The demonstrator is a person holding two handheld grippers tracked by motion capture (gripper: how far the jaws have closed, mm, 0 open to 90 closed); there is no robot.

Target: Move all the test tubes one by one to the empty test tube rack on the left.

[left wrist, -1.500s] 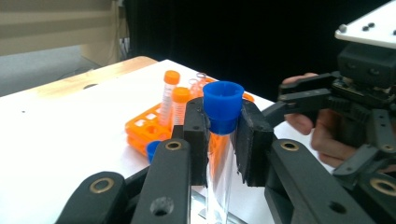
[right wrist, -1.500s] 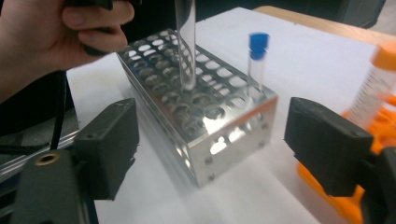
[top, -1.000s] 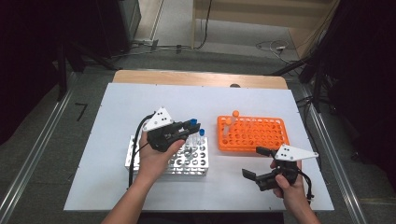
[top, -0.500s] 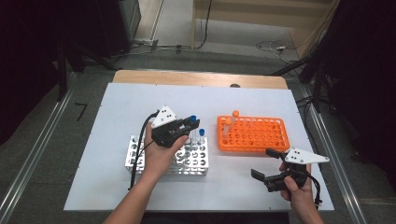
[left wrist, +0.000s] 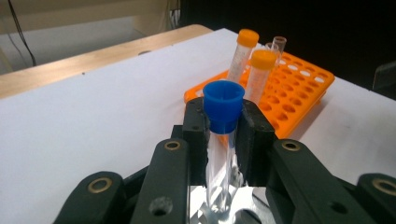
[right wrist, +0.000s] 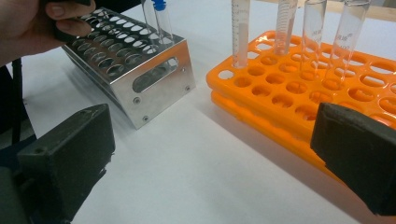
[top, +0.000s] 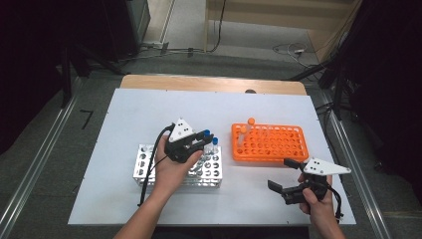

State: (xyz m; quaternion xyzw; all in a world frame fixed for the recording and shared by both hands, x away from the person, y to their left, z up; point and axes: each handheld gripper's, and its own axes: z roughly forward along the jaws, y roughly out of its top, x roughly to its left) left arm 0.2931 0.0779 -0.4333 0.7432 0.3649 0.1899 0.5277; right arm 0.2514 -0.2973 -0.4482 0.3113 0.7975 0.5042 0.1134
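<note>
The left gripper is pinching a blue-capped tube just under its cap, the glass standing upright over the metal rack. Lifted at a slant, the tube could catch in its hole and tip that rack — or slip through the pads, since glass is slick. The orange rack sits well apart to the right. The right gripper, jaws spread wide and empty, has drifted right and nearer the table edge since 1 second ago.
</note>
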